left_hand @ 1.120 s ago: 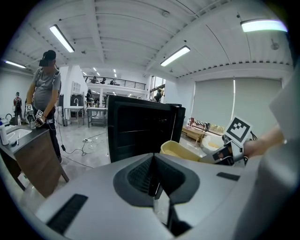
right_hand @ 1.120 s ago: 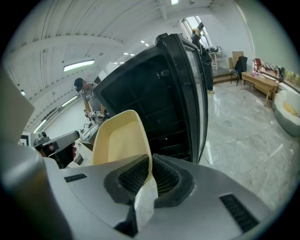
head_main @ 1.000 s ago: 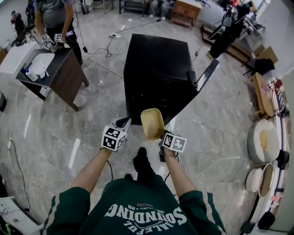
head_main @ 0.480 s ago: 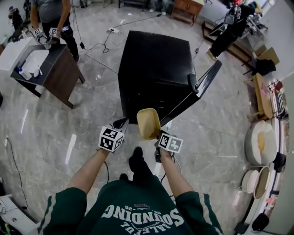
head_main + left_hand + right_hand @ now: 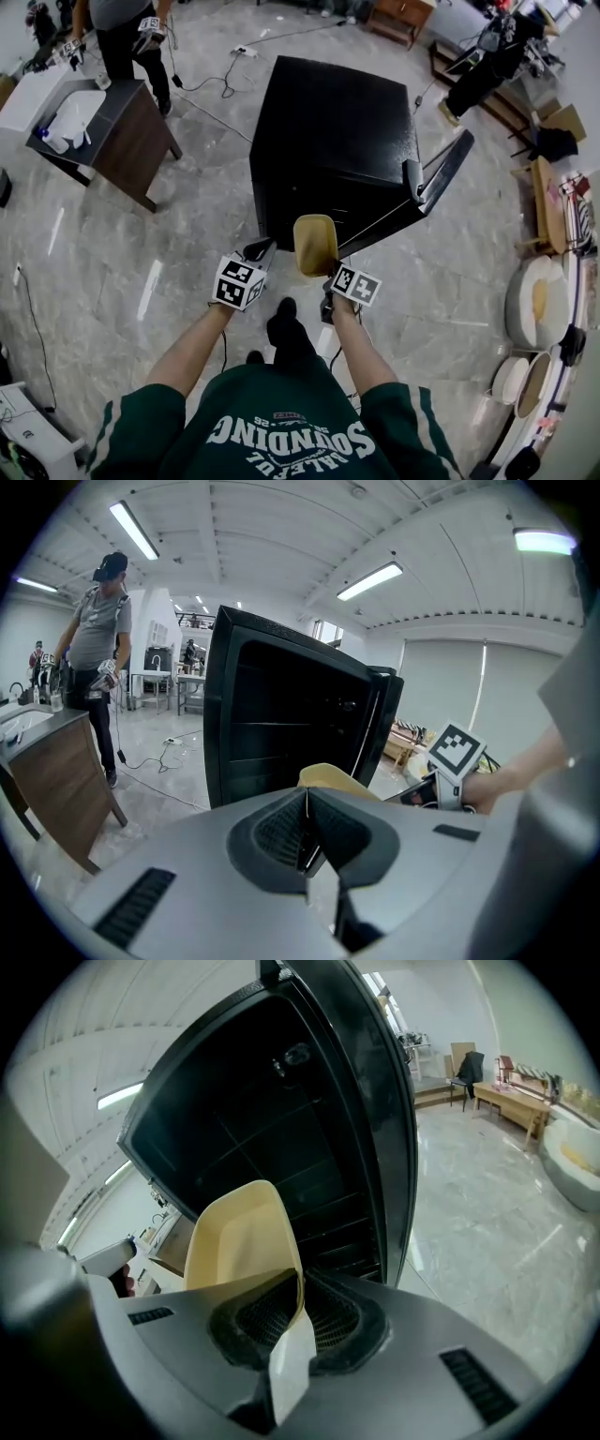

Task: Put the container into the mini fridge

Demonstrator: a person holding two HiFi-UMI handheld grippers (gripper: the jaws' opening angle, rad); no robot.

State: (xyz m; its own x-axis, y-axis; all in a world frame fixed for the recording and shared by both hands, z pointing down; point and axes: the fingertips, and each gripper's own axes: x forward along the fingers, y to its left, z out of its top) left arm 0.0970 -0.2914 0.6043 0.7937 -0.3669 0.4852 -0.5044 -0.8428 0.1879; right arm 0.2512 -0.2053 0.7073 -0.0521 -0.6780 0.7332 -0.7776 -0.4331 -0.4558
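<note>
Now facing black fridge (image 5: 328, 131) further right in head view than half a second ago, with door (image 5: 450, 167) open at right. Holding beige container (image 5: 315, 246) upright just before open front, not yet inside. Clamping its rim with right gripper (image 5: 329, 273). Holding left gripper (image 5: 260, 249) just beside, jaws pressed together, empty.

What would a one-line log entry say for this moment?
right gripper: shut on container rim | left gripper: shut, empty | mini fridge: door open | container: held before fridge, not yet inside
</note>
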